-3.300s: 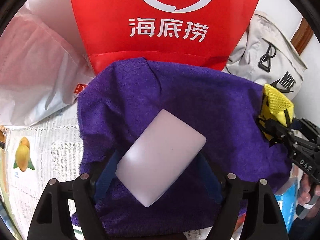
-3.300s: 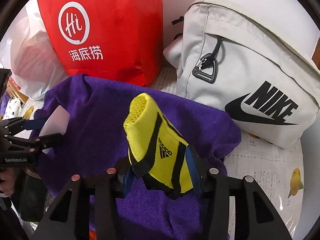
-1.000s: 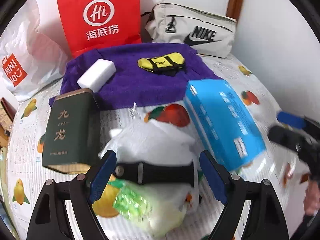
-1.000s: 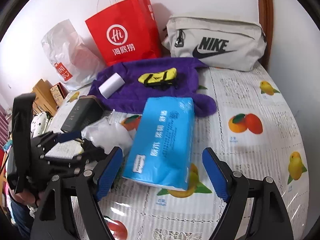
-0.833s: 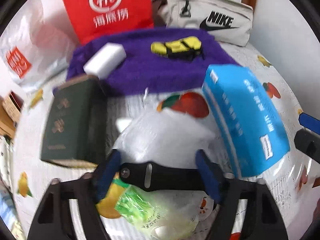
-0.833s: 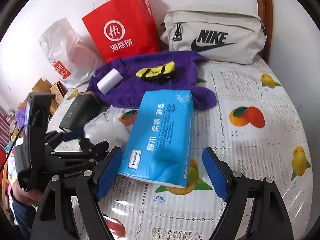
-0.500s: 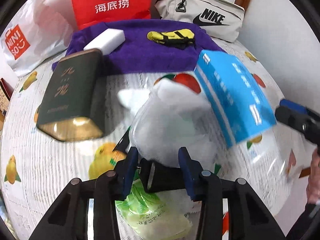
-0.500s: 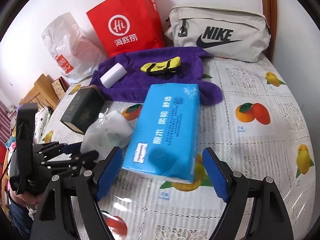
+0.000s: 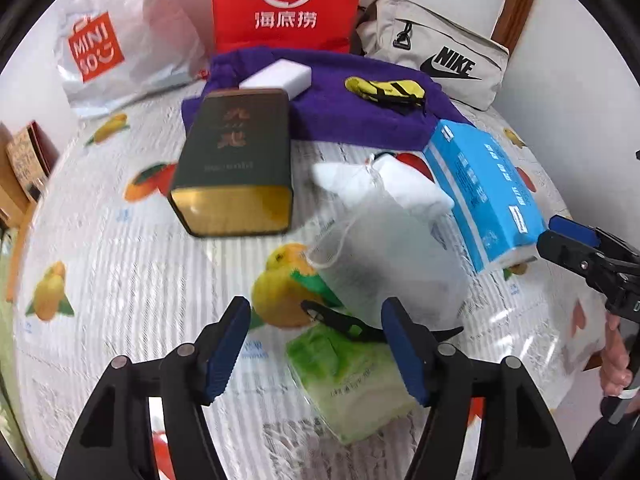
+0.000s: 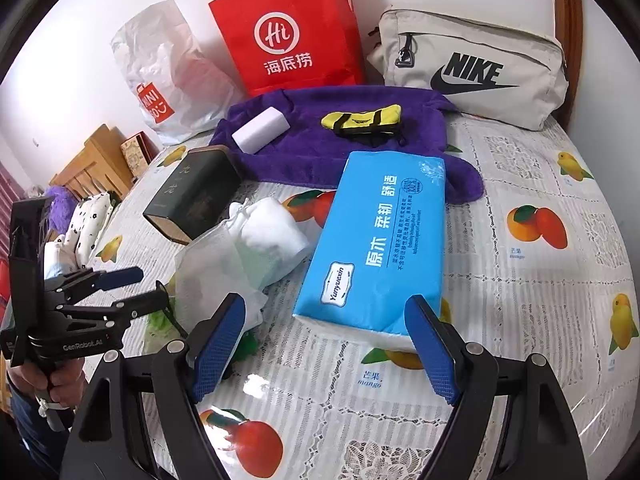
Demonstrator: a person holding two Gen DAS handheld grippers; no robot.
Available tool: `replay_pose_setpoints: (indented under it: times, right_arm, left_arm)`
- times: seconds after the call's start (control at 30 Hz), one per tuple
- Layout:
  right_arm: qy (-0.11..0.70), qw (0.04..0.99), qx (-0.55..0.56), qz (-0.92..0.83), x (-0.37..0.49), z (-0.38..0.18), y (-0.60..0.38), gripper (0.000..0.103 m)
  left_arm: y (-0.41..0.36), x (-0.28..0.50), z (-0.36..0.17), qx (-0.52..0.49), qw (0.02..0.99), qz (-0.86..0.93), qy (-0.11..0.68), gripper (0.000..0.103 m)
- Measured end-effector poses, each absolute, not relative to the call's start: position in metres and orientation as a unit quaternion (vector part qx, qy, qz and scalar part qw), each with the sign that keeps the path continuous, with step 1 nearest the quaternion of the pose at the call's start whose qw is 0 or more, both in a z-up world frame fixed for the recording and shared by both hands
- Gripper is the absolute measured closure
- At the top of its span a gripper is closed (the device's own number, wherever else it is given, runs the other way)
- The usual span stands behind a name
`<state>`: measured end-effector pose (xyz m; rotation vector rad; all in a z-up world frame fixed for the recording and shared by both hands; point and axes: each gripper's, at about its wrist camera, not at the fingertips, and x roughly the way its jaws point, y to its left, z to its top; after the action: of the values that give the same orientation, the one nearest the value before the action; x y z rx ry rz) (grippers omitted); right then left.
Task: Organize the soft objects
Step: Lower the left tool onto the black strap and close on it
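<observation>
Biggest thing in shot was the table (image 10: 532, 320), covered in a fruit-print cloth, with a red paper bag (image 10: 296, 32), a grey Nike bag (image 10: 480, 68) and a white Miniso bag (image 9: 108, 44) lined up along the wall. In front of those lay the purple towel (image 10: 352, 152), with the white sponge block (image 10: 261, 129) and the yellow sock (image 10: 362, 121) resting on it, apart from each other. The blue tissue pack (image 10: 384, 240) lay just in front of the towel, its far end overlapping the towel's edge. Left of it lay a dark green tin (image 9: 236, 156) on its side, and between the two sat a see-through drawstring pouch (image 9: 384, 256) with something white inside. A green packet (image 9: 348, 376) and a black strap (image 9: 344, 322) lay under the pouch's near end, I think, the view was blurry there. My left gripper (image 9: 316, 344) had just been opening back up, jaws apart over the strap and packet, gripping nothing. My right gripper (image 10: 324, 344) hung wide open at the near end of the tissue pack, not touching it.
</observation>
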<state>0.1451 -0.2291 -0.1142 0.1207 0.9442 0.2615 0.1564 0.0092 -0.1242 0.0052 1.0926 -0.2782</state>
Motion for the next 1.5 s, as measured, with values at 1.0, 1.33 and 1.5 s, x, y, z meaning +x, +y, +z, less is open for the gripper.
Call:
replay_pose_setpoints:
  times: [1.0, 1.33, 1.5]
  right_arm:
    - [0.455, 0.879, 0.036, 0.139, 0.125, -0.117, -0.216, 0.022]
    - [0.456, 0.879, 0.038, 0.137, 0.125, -0.116, -0.219, 0.022]
    - [0.457, 0.878, 0.034, 0.141, 0.123, -0.118, -0.217, 0.022]
  left_arm:
    - [-0.005, 0.145, -0.145, -0.004, 0.828, -0.136, 0.544, 0.037]
    - [-0.011, 0.153, -0.139, 0.046, 0.838, -0.132, 0.528, 0.059]
    - [-0.004, 0.137, -0.133, 0.037, 0.837, -0.125, 0.531, 0.058]
